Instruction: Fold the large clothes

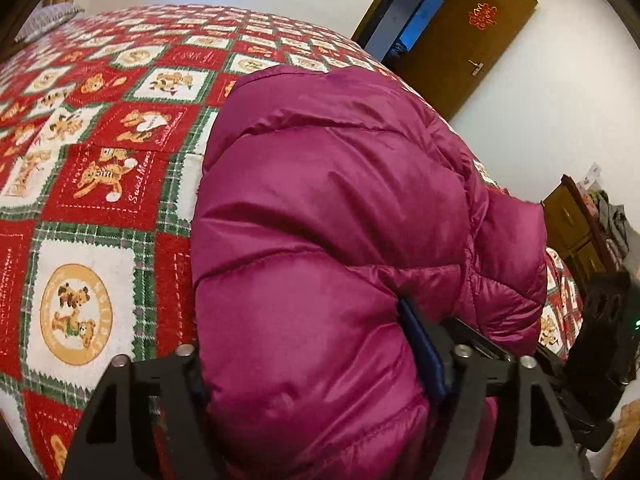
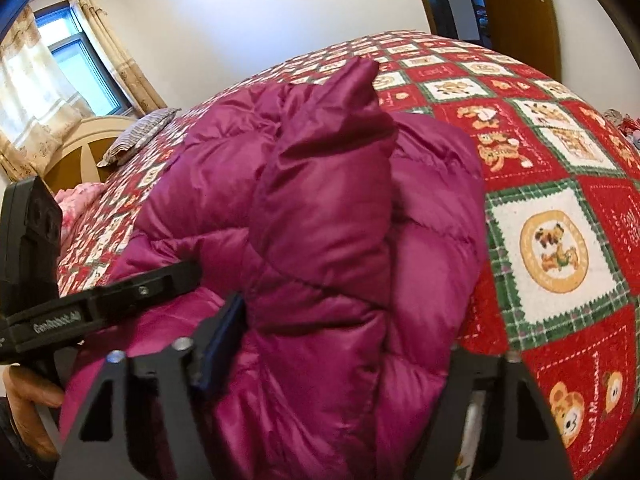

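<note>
A magenta puffer jacket (image 1: 332, 216) lies bunched on the bed and fills the middle of both views. In the right wrist view the jacket (image 2: 320, 216) is folded over itself, with a sleeve or hood end sticking up at the far side. My left gripper (image 1: 316, 356) has its jaws around a thick bulge of the jacket, the blue pad (image 1: 424, 352) pressed into the fabric. My right gripper (image 2: 340, 344) likewise has a thick fold of the jacket between its jaws. The left gripper's body also shows in the right wrist view (image 2: 100, 304), at the left.
The bed carries a red, green and white teddy-bear quilt (image 1: 92, 184). A striped pillow (image 2: 136, 140) lies by the headboard (image 2: 76, 156). A brown door (image 1: 468, 40) stands open beyond the bed. A wooden cabinet (image 1: 572, 232) stands at the right. A curtained window (image 2: 60, 64) is at the far left.
</note>
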Demonstrator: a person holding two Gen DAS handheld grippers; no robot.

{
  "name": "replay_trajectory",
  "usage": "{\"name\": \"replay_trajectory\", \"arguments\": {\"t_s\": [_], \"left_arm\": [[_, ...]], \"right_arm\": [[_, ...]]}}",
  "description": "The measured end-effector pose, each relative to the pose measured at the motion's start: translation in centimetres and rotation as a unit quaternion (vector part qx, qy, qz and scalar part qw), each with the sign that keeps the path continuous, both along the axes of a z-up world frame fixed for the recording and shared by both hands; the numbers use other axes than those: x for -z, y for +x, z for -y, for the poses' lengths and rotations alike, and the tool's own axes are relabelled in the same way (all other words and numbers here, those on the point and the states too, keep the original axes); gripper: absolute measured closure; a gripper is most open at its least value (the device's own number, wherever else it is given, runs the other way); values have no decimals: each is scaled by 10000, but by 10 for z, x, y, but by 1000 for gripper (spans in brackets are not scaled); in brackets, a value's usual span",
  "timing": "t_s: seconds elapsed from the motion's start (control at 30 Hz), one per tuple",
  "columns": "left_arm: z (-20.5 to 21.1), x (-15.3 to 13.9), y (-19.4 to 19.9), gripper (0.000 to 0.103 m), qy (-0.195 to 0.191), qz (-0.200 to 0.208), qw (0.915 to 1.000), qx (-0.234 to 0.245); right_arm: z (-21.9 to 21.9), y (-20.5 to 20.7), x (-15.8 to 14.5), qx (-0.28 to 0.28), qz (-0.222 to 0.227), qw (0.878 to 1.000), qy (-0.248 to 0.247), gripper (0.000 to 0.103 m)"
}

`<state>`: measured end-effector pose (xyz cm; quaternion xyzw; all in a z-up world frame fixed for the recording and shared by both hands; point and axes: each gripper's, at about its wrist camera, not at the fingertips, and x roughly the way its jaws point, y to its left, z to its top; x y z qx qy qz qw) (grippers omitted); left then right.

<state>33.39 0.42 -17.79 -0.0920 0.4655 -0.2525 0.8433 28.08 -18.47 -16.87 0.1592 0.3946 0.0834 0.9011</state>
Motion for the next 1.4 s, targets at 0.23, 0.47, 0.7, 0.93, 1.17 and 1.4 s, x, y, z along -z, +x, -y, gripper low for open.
{"name": "replay_trajectory", "arguments": {"t_s": [0.23, 0.47, 0.7, 0.93, 1.17, 1.4], "left_arm": [[-1, -15, -24, 43, 270, 193, 9994, -2], [-8, -7, -24, 40, 148, 117, 9998, -94], [-2, -13, -33, 41, 377, 379, 9983, -227], [0, -20, -45, 44, 543, 484, 9970, -281], [0, -24, -54, 46, 537, 465, 9970, -317], [15, -36, -65, 49, 511, 552, 9970, -193]], "right_arm": [[-7, -10, -9, -140, -83, 9998, -66, 57], [-7, -14, -7, -107, -87, 9998, -142, 57], [-22, -17, -16, -25, -56, 9974, -722, 63], [-30, -22, -24, -19, -114, 9935, -1136, 69], [-29, -29, -29, 66, -76, 9929, -1189, 71], [-22, -44, -39, 285, 32, 9912, -1290, 73]]}}
